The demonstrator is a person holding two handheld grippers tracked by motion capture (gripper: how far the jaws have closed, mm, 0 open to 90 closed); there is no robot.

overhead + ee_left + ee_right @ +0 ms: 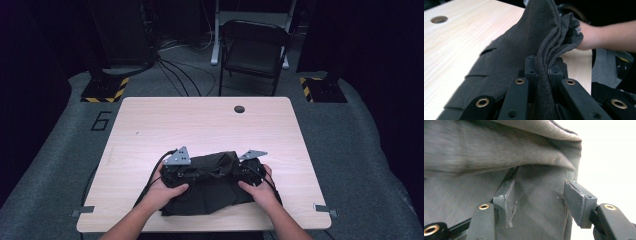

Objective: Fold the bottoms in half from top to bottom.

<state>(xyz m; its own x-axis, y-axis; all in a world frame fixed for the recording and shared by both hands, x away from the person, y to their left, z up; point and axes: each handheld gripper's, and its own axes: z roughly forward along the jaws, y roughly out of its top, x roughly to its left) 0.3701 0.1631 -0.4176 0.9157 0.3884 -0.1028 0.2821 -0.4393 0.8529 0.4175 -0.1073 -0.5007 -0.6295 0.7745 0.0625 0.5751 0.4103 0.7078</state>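
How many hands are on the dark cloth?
2. The left hand rests on the left side of the dark cloth, near the table's front edge. The right hand rests on its right side. No other hands are in sight.

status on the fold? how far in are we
Done: the dark garment already lies bunched into a compact stack near the table's front edge. In hand: the left gripper is shut on several cloth layers; the right gripper's jaws stand apart against the fabric, not pinching. Left: the top looks lumpy, so probably lay that fold flat and release.
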